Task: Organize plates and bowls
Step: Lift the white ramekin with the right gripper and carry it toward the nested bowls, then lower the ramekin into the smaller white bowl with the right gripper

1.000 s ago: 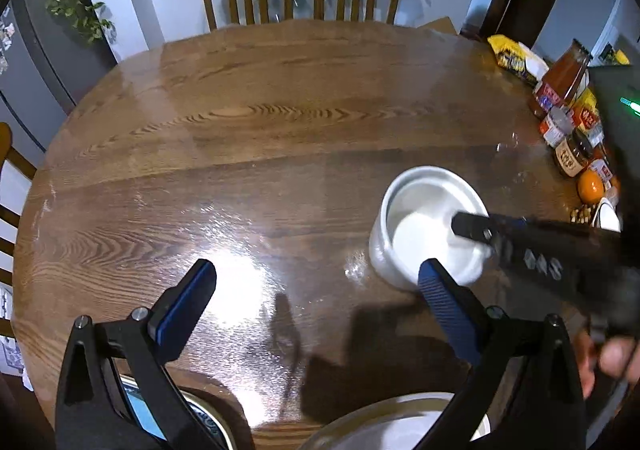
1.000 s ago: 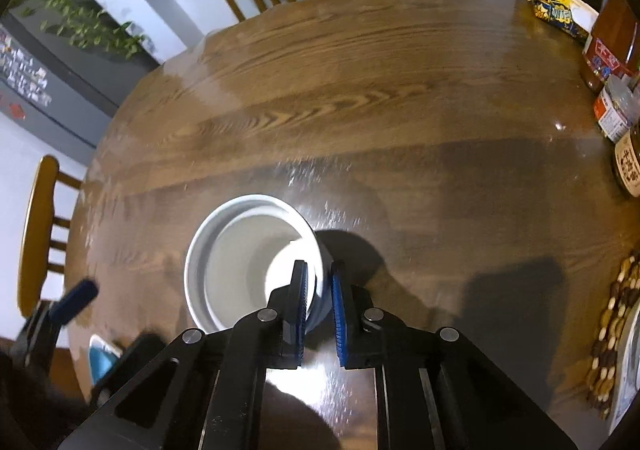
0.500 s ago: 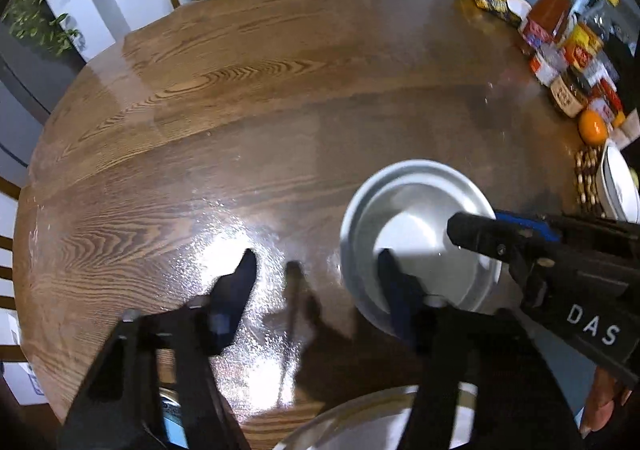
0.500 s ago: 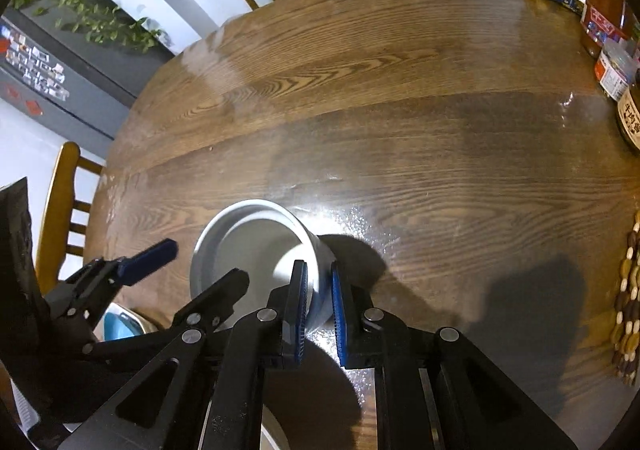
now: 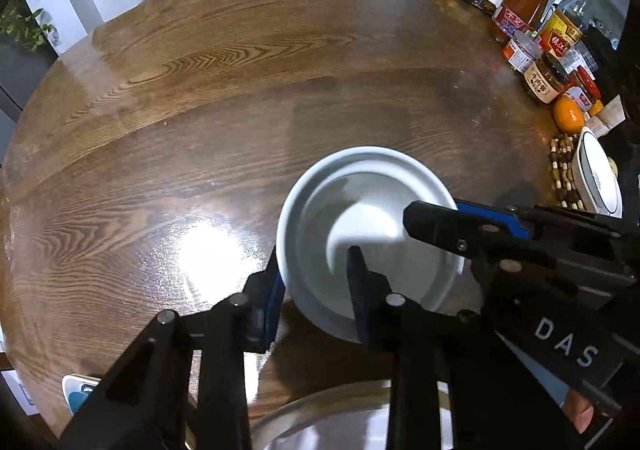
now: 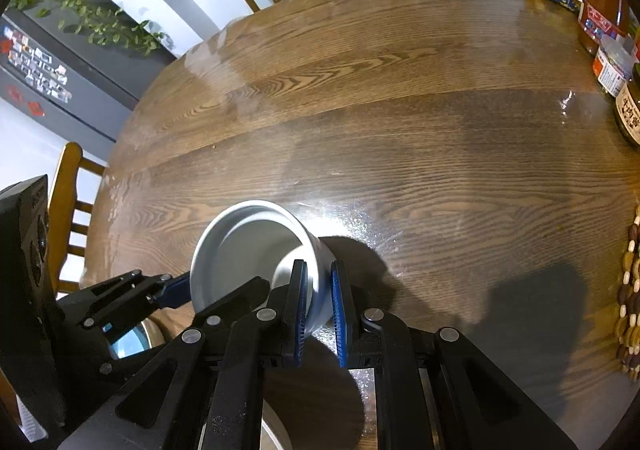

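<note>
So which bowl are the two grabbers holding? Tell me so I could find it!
Look at the big round wooden table. Near its front edge sits a deep white bowl, with the left gripper and the right gripper each straddling its rim. Unlike the jars and orange at the side, it is plain, white and empty.

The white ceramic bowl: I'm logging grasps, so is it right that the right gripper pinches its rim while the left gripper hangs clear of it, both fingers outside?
Not quite. The right gripper does pinch the white ceramic bowl's rim, but the left gripper is not clear: the left wrist view shows it straddling the near wall, one finger inside and one outside.
</note>
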`<state>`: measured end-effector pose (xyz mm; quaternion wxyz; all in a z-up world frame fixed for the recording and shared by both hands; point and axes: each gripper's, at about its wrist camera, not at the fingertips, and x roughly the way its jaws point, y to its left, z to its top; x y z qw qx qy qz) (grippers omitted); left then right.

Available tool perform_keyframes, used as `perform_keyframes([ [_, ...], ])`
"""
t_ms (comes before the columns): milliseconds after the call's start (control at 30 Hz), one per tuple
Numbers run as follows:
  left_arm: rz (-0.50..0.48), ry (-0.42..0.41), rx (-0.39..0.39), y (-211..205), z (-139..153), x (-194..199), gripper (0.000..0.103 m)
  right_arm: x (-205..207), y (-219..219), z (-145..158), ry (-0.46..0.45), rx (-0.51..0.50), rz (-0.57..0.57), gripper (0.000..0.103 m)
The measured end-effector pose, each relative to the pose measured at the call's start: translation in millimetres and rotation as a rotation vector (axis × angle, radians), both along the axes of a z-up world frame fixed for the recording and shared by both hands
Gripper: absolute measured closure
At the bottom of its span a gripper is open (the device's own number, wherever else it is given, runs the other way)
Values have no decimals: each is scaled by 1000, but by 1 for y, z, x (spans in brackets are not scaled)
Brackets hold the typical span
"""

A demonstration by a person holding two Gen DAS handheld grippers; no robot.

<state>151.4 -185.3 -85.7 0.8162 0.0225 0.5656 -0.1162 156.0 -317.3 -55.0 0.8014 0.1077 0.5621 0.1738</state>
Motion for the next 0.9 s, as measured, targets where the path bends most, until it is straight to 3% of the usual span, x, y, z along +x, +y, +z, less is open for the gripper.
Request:
perform_keyframes([
  [900, 8, -100, -2, 4, 24, -13, 77, -24, 4, 24, -101, 3, -23, 90],
])
